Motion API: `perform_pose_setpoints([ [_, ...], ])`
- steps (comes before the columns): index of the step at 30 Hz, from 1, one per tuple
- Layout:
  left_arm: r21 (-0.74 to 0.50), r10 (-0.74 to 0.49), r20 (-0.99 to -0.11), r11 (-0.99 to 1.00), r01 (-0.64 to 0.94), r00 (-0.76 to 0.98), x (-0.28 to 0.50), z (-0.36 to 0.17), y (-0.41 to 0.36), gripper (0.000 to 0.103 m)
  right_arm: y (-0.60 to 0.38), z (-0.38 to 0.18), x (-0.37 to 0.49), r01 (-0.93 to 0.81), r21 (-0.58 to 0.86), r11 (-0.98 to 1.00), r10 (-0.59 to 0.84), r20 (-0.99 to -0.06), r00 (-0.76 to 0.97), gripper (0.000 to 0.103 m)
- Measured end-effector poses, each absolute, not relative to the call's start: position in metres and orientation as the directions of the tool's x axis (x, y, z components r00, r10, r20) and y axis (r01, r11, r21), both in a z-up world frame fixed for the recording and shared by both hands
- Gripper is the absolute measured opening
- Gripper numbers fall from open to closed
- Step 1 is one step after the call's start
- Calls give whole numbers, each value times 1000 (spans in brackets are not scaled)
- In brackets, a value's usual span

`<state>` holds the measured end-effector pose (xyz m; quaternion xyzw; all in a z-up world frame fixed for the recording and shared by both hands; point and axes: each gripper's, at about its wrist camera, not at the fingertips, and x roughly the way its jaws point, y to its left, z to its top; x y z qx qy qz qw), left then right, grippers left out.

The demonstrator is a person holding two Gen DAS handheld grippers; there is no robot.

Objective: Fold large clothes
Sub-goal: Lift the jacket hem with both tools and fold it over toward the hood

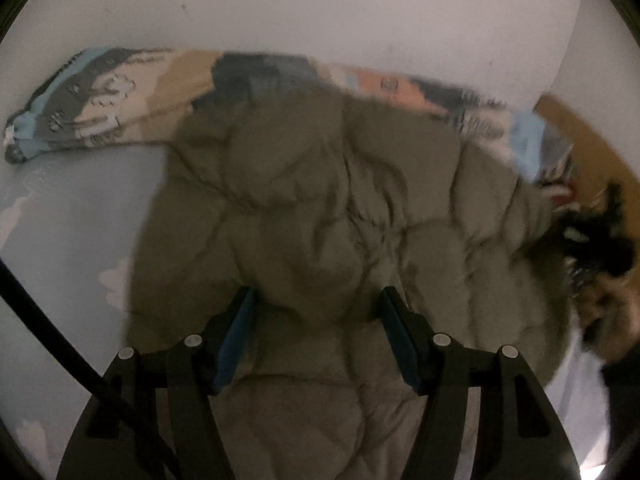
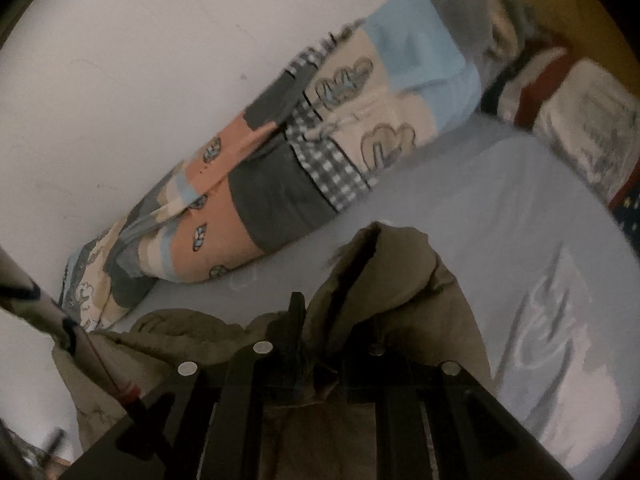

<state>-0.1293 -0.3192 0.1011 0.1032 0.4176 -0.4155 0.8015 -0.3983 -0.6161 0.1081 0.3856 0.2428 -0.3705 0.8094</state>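
We see a big puffy brown coat (image 1: 320, 200) lying spread out on a pale blue bed sheet (image 1: 72, 208); its stitched squares look soft and lumpy, and black fur (image 1: 600, 240) sticks out at its right edge; in the right wrist view a fold of the same coat (image 2: 380, 272) stands up in a bump just past the fingers. Our left gripper (image 1: 316, 340) hangs over the middle of the coat with its two blue pads (image 1: 236, 340) about half open; the coat fills the space under them, but the pads are not squeezing anything. Our right gripper (image 2: 320, 340) has its fingers close together, and brown cloth is bunched up between them, so it has hold of the coat. Behind the coat a patchwork quilt (image 2: 280, 152) with blue, orange, grey and checked squares lies rolled along the white wall (image 1: 320, 8); a black cable (image 1: 40, 320) crosses the left wrist view at the left.
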Motion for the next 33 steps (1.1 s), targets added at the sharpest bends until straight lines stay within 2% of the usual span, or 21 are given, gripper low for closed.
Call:
perform_pose_setpoints([
  [1,-161,-563,-764,640,751,316,-129,95,-325,63,-620,105,-402,773,480,415,-392,-672,628,21],
  [4,-117,-534,-775,646,754,337,-127,82,-338,63,-622,107,-418,710,582,397,-349,-619,703,39],
  [6,-116,-529,-777,654,747,342,-125,78,-340,63,-617,116,-432,672,616,410,-352,-573,740,59],
  [7,-123,-527,-780,658,743,338,-124,77,-340,63,-614,124,-442,663,618,423,-369,-550,749,63],
  [10,-130,-532,-775,662,738,341,-126,81,-337,63,-603,138,-463,642,606,470,-375,-521,767,64],
  [17,-91,-561,-741,628,773,369,-155,90,-330,63,-537,122,-455,649,402,646,-338,-612,715,64],
  [19,-47,-533,-752,630,775,388,-155,84,-339,63,-525,111,-447,661,334,671,-353,-641,682,64],
  [25,-43,-478,-804,640,767,354,-135,57,-358,71,-522,65,-414,698,137,703,-379,-758,531,64],
  [27,-43,-464,-814,647,762,348,-132,51,-363,72,-530,46,-410,696,163,700,-328,-792,515,64],
  [29,-33,-441,-826,659,751,351,-130,46,-369,72,-547,30,-414,702,259,664,-261,-799,542,65],
  [33,-28,-413,-835,692,721,364,-137,56,-365,71,-557,24,-418,702,309,641,-221,-802,555,65],
])
